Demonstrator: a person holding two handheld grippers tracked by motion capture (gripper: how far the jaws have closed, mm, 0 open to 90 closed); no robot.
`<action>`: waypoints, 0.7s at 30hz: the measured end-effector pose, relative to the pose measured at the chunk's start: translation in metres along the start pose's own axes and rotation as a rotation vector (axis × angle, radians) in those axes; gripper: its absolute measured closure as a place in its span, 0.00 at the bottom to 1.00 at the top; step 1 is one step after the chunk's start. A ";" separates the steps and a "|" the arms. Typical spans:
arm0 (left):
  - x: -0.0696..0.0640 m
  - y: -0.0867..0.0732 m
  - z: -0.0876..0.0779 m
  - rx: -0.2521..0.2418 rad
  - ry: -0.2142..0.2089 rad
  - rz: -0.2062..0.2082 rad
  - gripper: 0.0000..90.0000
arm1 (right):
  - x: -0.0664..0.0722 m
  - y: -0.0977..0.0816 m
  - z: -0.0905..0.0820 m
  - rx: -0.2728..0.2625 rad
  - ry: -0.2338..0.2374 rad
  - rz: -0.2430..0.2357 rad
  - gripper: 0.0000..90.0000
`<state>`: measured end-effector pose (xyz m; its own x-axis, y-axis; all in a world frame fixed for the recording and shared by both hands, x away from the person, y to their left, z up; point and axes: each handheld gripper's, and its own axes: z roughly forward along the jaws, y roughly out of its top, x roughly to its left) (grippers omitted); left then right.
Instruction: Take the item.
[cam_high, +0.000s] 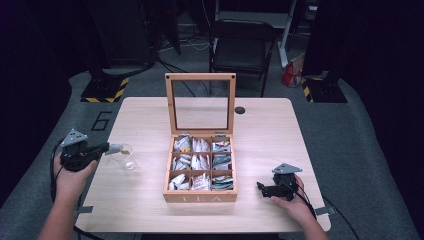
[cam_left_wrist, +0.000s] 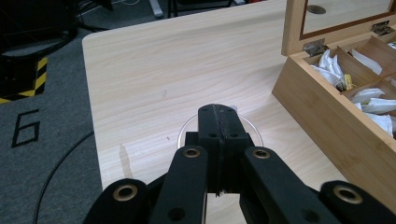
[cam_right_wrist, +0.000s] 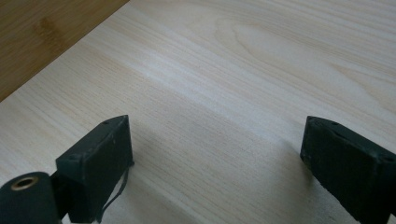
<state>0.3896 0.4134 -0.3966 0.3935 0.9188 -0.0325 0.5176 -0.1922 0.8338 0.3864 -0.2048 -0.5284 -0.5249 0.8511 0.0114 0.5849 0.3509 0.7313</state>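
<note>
The left gripper (cam_high: 114, 148), jaws pressed together on what seemed a tea bag, hung just over the glass cup (cam_high: 128, 159) left of the tea box (cam_high: 200, 196), while the right gripper (cam_high: 262, 188) rested wide open.

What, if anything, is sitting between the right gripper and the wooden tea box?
Nothing visible. The right gripper is open just off the right side of the tea box, and the strip between them is bare table. The right gripper view shows plain wood between the jaws up to the box wall.
</note>
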 end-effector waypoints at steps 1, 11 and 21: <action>0.000 0.000 0.000 0.000 0.000 0.000 1.00 | 0.000 0.000 0.000 0.000 0.000 0.000 0.09; 0.000 0.000 0.003 0.014 0.001 0.002 1.00 | 0.000 0.000 0.000 0.000 0.000 -0.001 0.09; -0.003 0.001 0.009 0.028 0.002 0.009 0.97 | 0.000 0.000 0.000 0.001 -0.005 -0.002 0.09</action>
<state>0.3955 0.4071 -0.4009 0.3970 0.9175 -0.0242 0.5351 -0.2099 0.8183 0.3866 -0.2047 -0.5286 -0.5229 0.8524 0.0061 0.5840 0.3530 0.7310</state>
